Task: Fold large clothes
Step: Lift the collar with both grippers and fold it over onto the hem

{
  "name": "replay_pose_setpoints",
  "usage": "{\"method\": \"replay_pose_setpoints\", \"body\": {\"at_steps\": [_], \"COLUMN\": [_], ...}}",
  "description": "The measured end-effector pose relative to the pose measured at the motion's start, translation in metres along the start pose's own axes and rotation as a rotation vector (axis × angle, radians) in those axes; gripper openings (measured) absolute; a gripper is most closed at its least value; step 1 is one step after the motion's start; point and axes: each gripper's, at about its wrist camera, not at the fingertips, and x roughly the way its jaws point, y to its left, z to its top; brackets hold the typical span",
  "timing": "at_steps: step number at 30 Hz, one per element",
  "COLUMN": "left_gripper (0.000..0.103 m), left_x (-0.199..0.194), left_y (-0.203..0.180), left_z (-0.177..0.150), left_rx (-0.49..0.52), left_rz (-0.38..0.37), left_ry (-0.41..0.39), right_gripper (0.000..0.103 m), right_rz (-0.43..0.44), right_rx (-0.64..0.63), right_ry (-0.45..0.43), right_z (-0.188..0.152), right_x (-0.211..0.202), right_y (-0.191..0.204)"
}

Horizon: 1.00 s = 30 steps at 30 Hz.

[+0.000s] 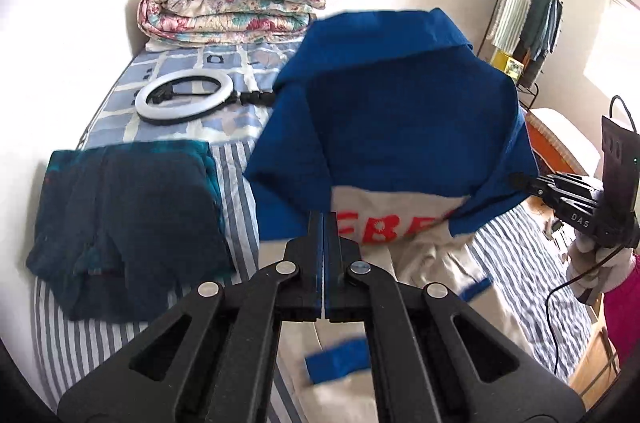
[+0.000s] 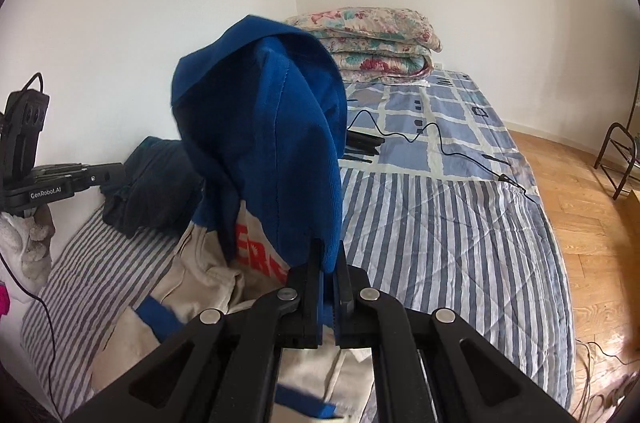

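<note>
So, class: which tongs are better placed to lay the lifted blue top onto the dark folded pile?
Left tongs: shut on the blue and cream sweatshirt, with the dark folded pile directly beside them.

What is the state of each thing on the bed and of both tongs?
Left tongs: shut on the blue and beige top.
Right tongs: shut on the same top.
Blue and beige top: lifted, lower part on the bed.
Dark garment: folded, lying flat.
Floral quilt: folded.
Ring lamp: lying flat.
</note>
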Motion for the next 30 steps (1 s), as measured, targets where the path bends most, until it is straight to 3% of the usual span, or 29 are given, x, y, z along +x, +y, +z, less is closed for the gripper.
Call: {"method": "replay_pose_setpoints", "body": {"at_steps": [6, 12, 17, 21, 23, 25, 28, 29, 30], "left_gripper": [0.0, 0.0, 0.0, 0.0, 0.009, 0.057, 0.061, 0.062, 0.063], "left_x": [-0.043, -0.077, -0.087, -0.084, -0.079, -0.07, -0.052, -0.042, -0.03], "left_y": [0.006, 0.037, 0.06, 0.067, 0.067, 0.065, 0.059, 0.055, 0.052], "left_z": [-0.032, -0.049, -0.057, -0.062, -0.062, -0.061, -0.056, -0.055, -0.054], "left_rx": [-0.033, -0.108, -0.188, -0.259, -0.289, -0.329, -0.352, -0.352, -0.353], "left_rz": [-0.006, 0.034, 0.021, -0.027, -0.04, -0.088, -0.13, -0.151, -0.174], "left_ry": [-0.008, -0.027, -0.022, -0.003, 0.011, 0.033, 0.055, 0.084, 0.121], "right_gripper": [0.0, 0.0, 0.0, 0.0, 0.001, 0.001, 0.006, 0.011, 0.026], "right_rz": [-0.028, -0.063, -0.078, -0.107, -0.093, -0.093, -0.057, -0.052, -0.035], "right_rx": [-0.033, -0.295, -0.341, -0.387, -0.378, -0.388, -0.379, -0.366, -0.332], "right_ry": [-0.021, 0.011, 0.049, 0.144, 0.193, 0.22, 0.256, 0.253, 0.25], "right_z": [-0.037, -0.093, -0.138, -0.176, -0.191, -0.204, -0.214, -0.215, -0.214], "right_x": [-0.031, -0.066, -0.087, -0.083, -0.081, -0.082, -0.09, -0.096, -0.102], "right_y": [0.034, 0.092, 0.098, 0.098, 0.096, 0.096, 0.091, 0.088, 0.082]}}
